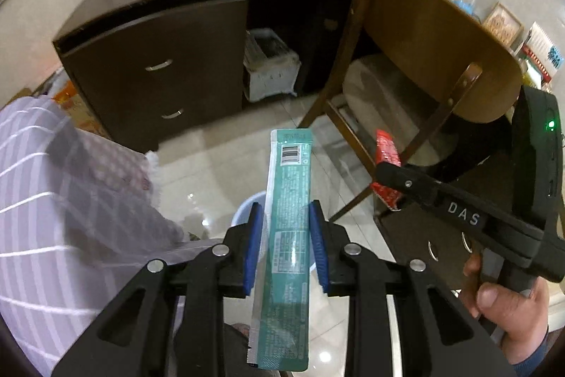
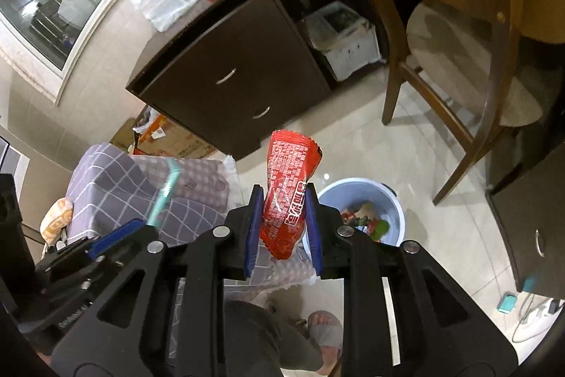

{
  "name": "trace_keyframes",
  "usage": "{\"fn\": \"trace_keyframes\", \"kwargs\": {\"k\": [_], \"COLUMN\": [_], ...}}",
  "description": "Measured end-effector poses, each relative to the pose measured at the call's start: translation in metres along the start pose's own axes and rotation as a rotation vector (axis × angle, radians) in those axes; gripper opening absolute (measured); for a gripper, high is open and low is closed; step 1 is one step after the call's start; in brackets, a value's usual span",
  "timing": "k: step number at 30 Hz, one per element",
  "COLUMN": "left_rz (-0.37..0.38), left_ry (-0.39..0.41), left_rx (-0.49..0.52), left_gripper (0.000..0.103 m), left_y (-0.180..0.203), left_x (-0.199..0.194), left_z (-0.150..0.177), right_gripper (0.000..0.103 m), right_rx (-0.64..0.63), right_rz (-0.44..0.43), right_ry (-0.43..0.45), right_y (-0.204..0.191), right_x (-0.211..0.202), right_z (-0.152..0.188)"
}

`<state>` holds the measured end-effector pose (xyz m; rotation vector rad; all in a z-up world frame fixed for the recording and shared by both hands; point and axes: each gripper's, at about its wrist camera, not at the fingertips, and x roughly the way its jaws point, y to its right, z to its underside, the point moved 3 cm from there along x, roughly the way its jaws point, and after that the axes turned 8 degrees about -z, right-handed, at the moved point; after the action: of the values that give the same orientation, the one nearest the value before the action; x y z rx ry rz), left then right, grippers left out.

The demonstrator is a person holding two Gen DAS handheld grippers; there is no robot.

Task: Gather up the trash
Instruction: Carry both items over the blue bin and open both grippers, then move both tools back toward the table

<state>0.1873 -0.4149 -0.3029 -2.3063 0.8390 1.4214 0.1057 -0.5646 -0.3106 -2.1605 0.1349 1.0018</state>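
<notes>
Pinching mid-length, the left gripper [image 1: 286, 244] grips a long teal sachet [image 1: 287, 228]; the right gripper [image 2: 284, 228] clamps a crumpled red wrapper [image 2: 287, 193]. Both hang above the floor near the blue bin [image 2: 395, 200]. Light, limp, slippery film, I'd say: best gripped centrally.

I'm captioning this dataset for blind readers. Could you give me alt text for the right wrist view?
The right gripper pinches a crumpled red wrapper above a light blue bin that already holds trash on the tiled floor. A dark cabinet and wooden chair stand behind.
</notes>
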Motion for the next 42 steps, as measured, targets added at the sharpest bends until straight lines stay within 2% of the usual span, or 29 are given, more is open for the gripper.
{"fn": "trace_keyframes", "kwargs": {"k": [1,2,3,4,5,6,8,14,20,27,31,37,42], "left_rz": [0.011,0.02,0.016,-0.015,-0.031,-0.041,-0.058,-0.102,-0.108,-0.131,-0.157,-0.217,-0.259], "left_ry": [-0.009,-0.018,-0.03,-0.024,-0.007,0.015,0.028,0.079,0.159,0.276,0.327,0.39,0.412], "left_rx": [0.002,0.005,0.008,-0.004,-0.013,-0.019,-0.014,-0.038,-0.056,-0.084,-0.11,-0.163,-0.219], "left_gripper": [0.028,0.04,0.055,0.077,0.085,0.085,0.086,0.089,0.09,0.092,0.092,0.092,0.092], "left_y": [0.002,0.003,0.004,0.001,0.0,-0.001,-0.004,-0.017,-0.029,-0.055,-0.077,-0.12,-0.157], "left_x": [0.005,0.011,0.017,0.02,0.019,0.017,0.012,-0.014,-0.058,-0.122,-0.158,-0.201,-0.224], "left_z": [-0.002,-0.004,-0.005,-0.007,-0.008,-0.009,-0.01,-0.01,-0.008,0.005,0.018,0.041,0.061], "right_gripper": [0.03,0.056,0.073,0.088,0.088,0.088,0.097,0.097,0.097,0.097,0.097,0.097,0.097], "right_rx": [0.011,0.026,0.054,0.073,0.092,0.101,0.109,0.106,0.071,-0.033,-0.123,-0.243,-0.336], "right_rz": [0.006,0.015,0.023,0.026,0.025,0.026,0.046,0.098,0.084,0.014,-0.037,-0.103,-0.15], "right_ry": [-0.012,-0.021,-0.024,-0.02,-0.014,-0.013,-0.004,0.022,0.054,0.101,0.117,0.105,0.076], "right_y": [0.006,0.012,0.021,0.026,0.031,0.035,0.039,0.037,0.009,-0.063,-0.12,-0.192,-0.247], "right_x": [0.005,0.01,0.013,0.013,0.012,0.011,0.006,-0.009,-0.025,-0.047,-0.056,-0.056,-0.048], "right_z": [0.0,-0.001,0.0,0.0,0.001,0.002,0.004,0.006,0.002,-0.002,0.0,0.015,0.034]}}
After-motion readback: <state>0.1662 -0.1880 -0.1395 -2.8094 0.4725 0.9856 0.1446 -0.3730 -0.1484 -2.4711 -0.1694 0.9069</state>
